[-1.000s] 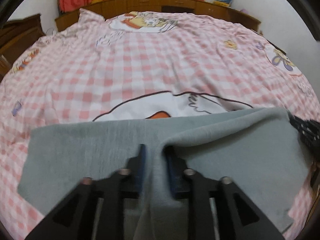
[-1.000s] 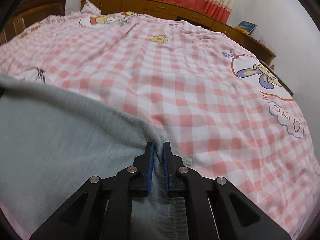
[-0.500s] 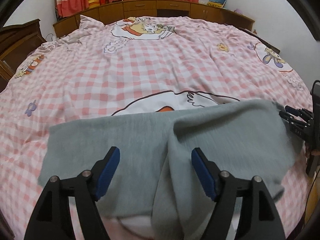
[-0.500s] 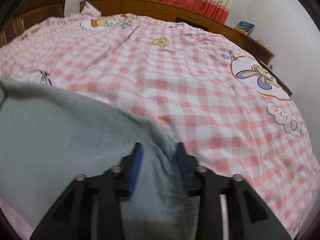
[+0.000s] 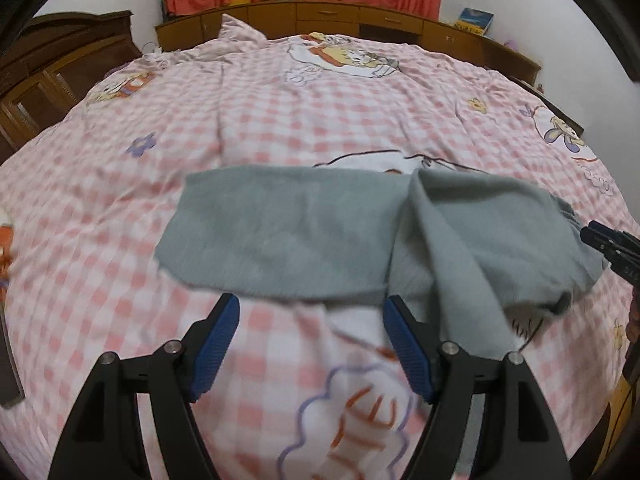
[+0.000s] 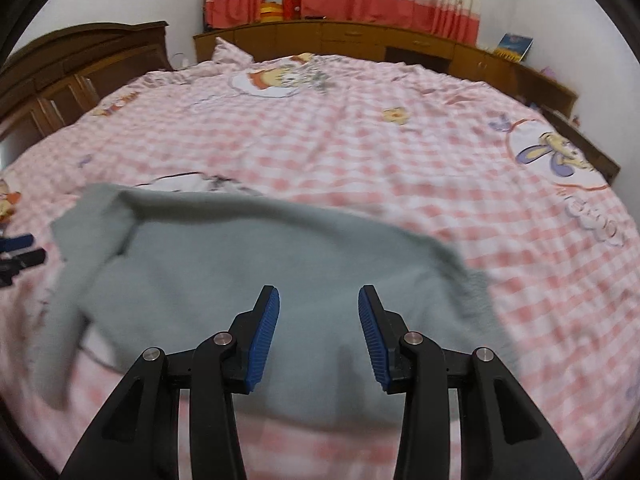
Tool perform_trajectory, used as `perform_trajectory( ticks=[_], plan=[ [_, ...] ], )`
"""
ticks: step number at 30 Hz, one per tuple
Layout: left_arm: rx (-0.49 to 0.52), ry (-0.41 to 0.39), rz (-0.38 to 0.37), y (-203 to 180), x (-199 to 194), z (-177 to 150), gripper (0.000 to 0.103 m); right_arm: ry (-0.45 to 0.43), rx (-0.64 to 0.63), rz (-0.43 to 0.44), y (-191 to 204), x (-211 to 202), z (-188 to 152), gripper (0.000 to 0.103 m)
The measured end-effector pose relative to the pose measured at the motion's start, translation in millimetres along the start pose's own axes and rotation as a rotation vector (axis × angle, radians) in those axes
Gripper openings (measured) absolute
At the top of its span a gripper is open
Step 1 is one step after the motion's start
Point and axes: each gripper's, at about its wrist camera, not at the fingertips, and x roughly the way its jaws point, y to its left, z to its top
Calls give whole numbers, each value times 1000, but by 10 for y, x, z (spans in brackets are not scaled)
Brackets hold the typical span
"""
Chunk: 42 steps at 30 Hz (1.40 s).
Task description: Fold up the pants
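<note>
The grey pants (image 5: 304, 236) lie on the pink checked bed cover, spread sideways, with a fold bunched at their right part (image 5: 480, 240). My left gripper (image 5: 310, 336) is open and empty, above the cover just in front of the pants' near edge. The pants also show in the right wrist view (image 6: 260, 264). My right gripper (image 6: 318, 328) is open and empty, hovering over the pants' near part. The right gripper's tips show at the right edge of the left wrist view (image 5: 612, 244); the left gripper's tips show at the left edge of the right wrist view (image 6: 20, 252).
The bed cover (image 5: 320, 112) fills both views, with cartoon prints. Wooden cabinets (image 5: 360, 20) line the far wall under red and cream curtains. A dark wooden wardrobe (image 6: 80, 64) stands at the left. A pillow (image 5: 240, 36) lies at the bed's far end.
Both grippers opened and let go of the pants, then drew back and up. The pants dropped flat on the bed cover.
</note>
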Motion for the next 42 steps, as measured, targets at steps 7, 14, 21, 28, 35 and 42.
perform_trajectory(
  ticks=[7, 14, 21, 28, 35, 42],
  plan=[
    [28, 7, 20, 114, 13, -207, 78, 8, -50, 83, 702, -249, -43, 42],
    [12, 9, -68, 212, -204, -371, 78, 64, -138, 206, 1385, -373, -178, 42],
    [12, 12, -74, 228, -455, -596, 78, 85, -270, 306, 1876, -490, -489, 42],
    [-36, -28, -158, 79, -645, -782, 78, 94, -333, 250, 1972, -414, -734, 42],
    [-63, -54, -285, -270, -648, -782, 78, 101, -234, 239, 1623, -439, -840, 42],
    [-113, -41, -366, -552, -472, -757, 77, 49, -147, 198, 1265, -542, -858, 42]
  ],
)
